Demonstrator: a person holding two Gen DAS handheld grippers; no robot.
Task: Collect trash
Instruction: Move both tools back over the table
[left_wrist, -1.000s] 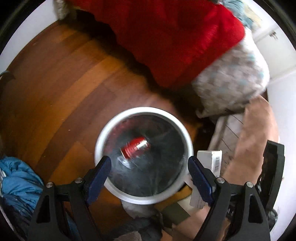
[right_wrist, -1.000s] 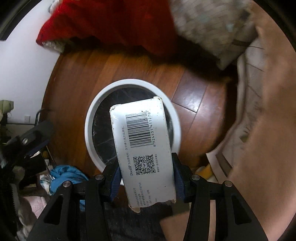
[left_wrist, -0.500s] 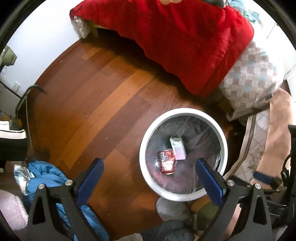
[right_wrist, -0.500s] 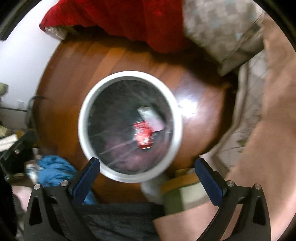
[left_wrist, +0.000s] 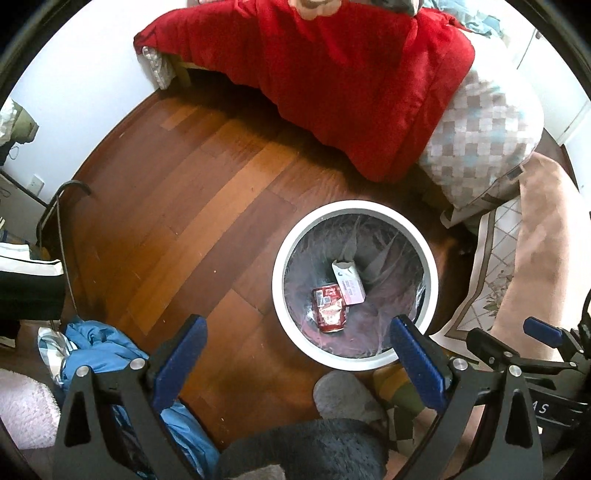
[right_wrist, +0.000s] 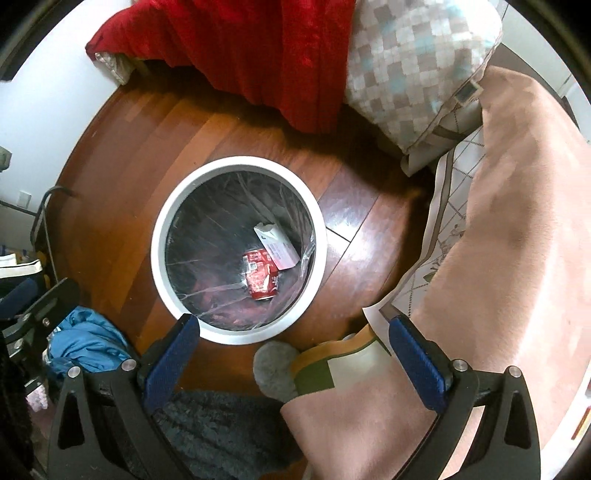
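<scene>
Carton (right_wrist: 276, 246) now lies in the bin (right_wrist: 236, 338) beside the can (right_wrist: 263, 279), dropped as the right gripper (right_wrist: 293, 360) just spread its jaws; the left gripper (left_wrist: 301, 360) also gapes empty above the bin, so both pieces are collected.

Left gripper (left_wrist: 297, 360), right gripper (right_wrist: 293, 356): black triangular frames, blue pads, silver screws; grey slipper (right_wrist: 275, 371), perhaps.

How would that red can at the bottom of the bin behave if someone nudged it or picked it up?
The red can lies on its side on the crinkled liner of the white bin, so a nudge would probably roll it, though the white carton next to it might stop it. It looks like thin metal: likely light, smooth and easily dented.
</scene>
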